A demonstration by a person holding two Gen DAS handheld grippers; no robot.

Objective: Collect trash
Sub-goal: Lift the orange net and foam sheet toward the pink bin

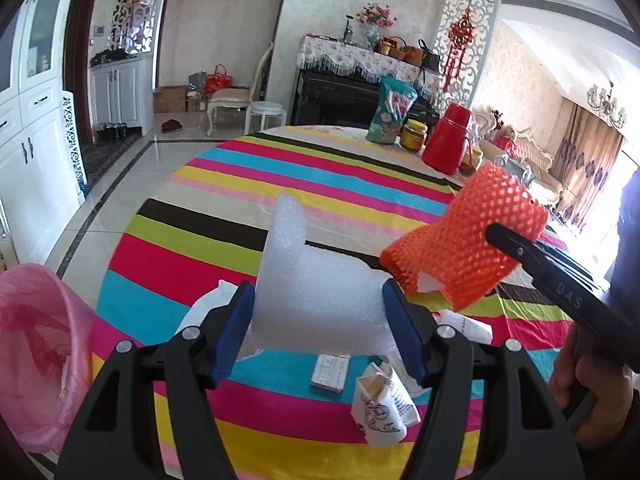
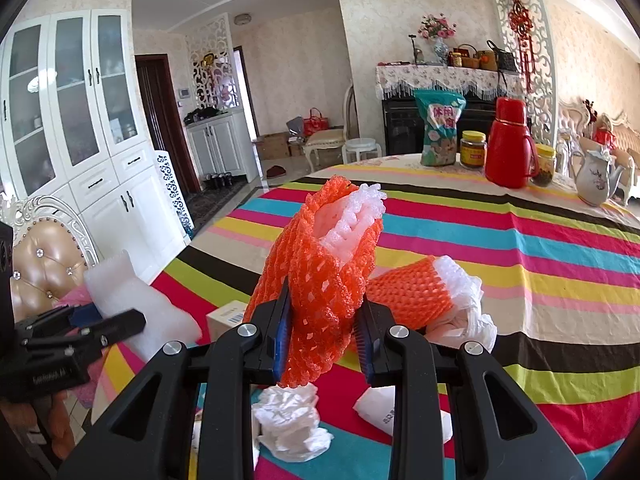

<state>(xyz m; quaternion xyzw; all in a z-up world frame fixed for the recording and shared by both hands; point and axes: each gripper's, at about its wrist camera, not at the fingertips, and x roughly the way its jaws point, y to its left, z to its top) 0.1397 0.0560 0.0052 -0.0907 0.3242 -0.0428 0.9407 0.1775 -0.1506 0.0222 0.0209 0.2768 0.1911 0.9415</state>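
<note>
A white foam sheet (image 1: 320, 280) is clamped between the left gripper's (image 1: 320, 312) pads above the striped counter (image 1: 280, 168); an orange foam net (image 2: 320, 272) is clenched in the right gripper (image 2: 324, 336), raised off the counter.

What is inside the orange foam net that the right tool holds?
Inside the orange foam net, at its open top, white foam netting shows. How far down it goes cannot be seen, because the orange mesh and the right tool cover the lower part.

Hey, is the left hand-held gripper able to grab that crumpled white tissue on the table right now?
Probably not yet. The left hand-held gripper is already shut on the white foam sheet, so its jaws are full. The crumpled tissue lies bare on the striped tablecloth.
</note>
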